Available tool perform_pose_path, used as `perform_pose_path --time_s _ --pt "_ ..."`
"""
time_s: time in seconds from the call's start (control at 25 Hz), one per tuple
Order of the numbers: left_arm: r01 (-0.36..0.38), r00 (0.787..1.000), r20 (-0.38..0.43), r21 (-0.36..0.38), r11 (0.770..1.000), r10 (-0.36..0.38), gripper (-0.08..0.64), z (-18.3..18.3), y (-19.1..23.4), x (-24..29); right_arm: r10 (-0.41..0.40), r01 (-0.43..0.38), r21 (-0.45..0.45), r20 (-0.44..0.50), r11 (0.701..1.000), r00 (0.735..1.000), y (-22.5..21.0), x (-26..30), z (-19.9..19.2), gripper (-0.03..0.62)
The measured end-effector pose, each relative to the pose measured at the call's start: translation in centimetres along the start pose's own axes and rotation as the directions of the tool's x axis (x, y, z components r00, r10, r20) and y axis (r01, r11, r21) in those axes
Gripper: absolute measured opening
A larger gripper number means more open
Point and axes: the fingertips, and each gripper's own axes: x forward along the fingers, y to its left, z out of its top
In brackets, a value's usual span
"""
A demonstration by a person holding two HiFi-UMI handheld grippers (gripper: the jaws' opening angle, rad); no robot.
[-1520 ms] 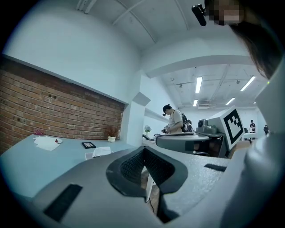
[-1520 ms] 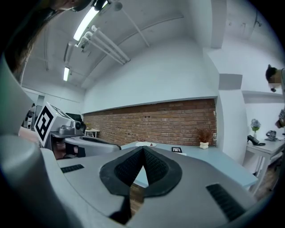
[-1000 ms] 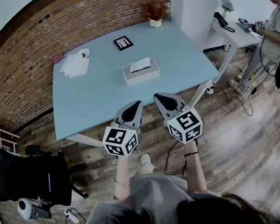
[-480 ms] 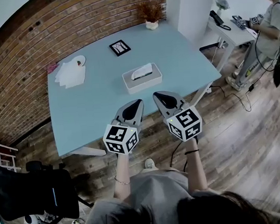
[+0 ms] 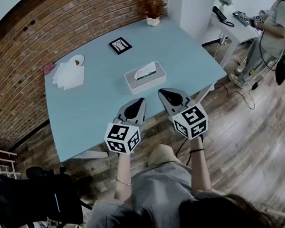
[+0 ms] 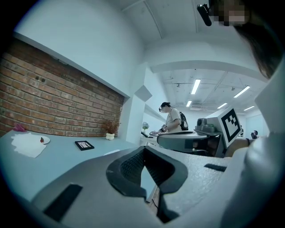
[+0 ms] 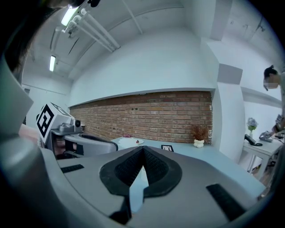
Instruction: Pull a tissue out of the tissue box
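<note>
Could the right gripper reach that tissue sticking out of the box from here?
Probably yes: the right gripper, jaws shut, is just short of the box; nothing stands between, and the tissue sticks up free.

The tabletop (image 5: 97,100) is smooth, matt pale blue. The wall (image 5: 24,51) is rough red brick, the floor (image 5: 243,142) grained wood planks. The tissue box (image 5: 146,80) looks smooth and white, its tissue (image 5: 144,70) soft paper. The left gripper (image 5: 139,102) and right gripper (image 5: 163,92) are matt grey plastic, jaws lined in ribbed black.

Head view looks steeply down at the table (image 5: 92,100); both gripper views, seemingly nearer, skim across it.
</note>
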Motion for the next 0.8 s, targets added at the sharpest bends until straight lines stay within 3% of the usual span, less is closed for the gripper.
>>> perform_pose_path --time_s 0.8 --pt "-0.093 0.995 -0.035 -0.067 0.993 0.09 0.003 -0.9 6.4 5.5 0.115 -0.117 -0.03 -0.065 0.993 0.991 -5.2 7.7 -0.7 -0.002"
